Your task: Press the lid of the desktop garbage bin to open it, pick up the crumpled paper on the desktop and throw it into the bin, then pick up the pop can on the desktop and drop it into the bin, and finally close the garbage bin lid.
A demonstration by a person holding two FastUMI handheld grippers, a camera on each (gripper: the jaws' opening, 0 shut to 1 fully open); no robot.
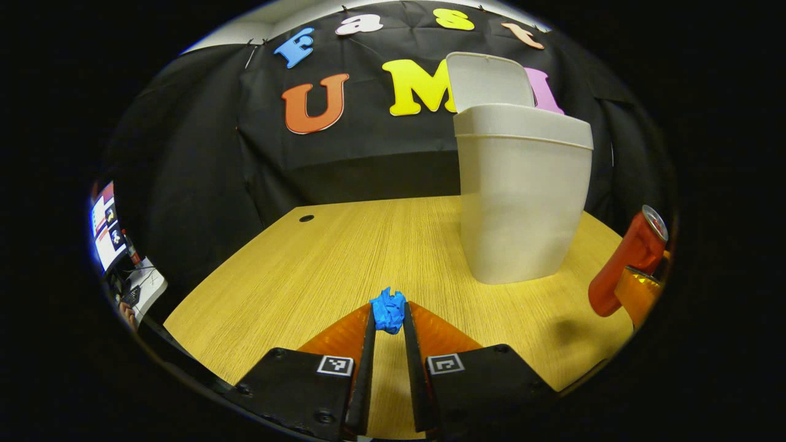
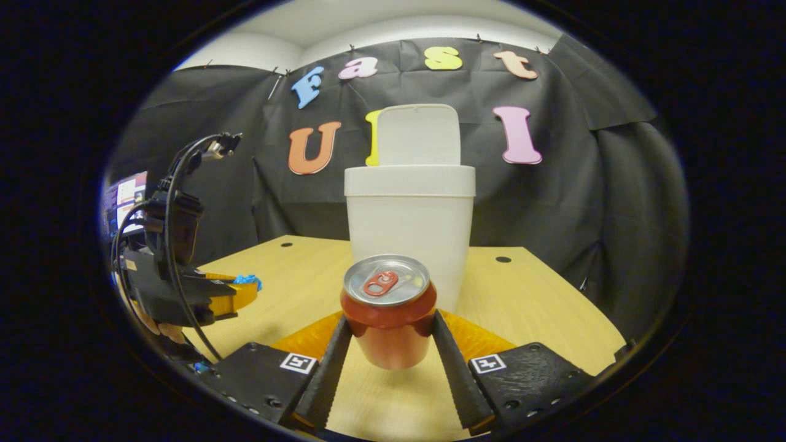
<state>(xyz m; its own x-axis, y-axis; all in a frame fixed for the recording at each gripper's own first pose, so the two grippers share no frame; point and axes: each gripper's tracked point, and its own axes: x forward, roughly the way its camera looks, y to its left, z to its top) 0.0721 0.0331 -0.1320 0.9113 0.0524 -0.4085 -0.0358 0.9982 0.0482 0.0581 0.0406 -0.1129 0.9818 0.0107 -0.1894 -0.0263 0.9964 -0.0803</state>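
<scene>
The white garbage bin (image 1: 522, 196) stands on the wooden desk with its lid (image 1: 488, 80) flipped upright. My left gripper (image 1: 388, 316) is shut on a crumpled blue paper (image 1: 388, 310), held just above the desk, left of the bin. In the right gripper view the bin (image 2: 410, 227) is straight ahead with its lid (image 2: 417, 135) up. My right gripper (image 2: 389, 328) is shut on a red pop can (image 2: 388, 313), lifted off the desk in front of the bin. The can (image 1: 629, 261) also appears at the right edge of the left gripper view. The left gripper (image 2: 236, 291) with the paper (image 2: 247, 280) shows at left.
The wooden desk (image 1: 344, 258) has a small round hole (image 1: 306, 218) at its far left and two holes (image 2: 503, 259) in the right gripper view. A screen (image 1: 107, 227) and clutter sit beyond the desk's left edge. Black cloth closes the back.
</scene>
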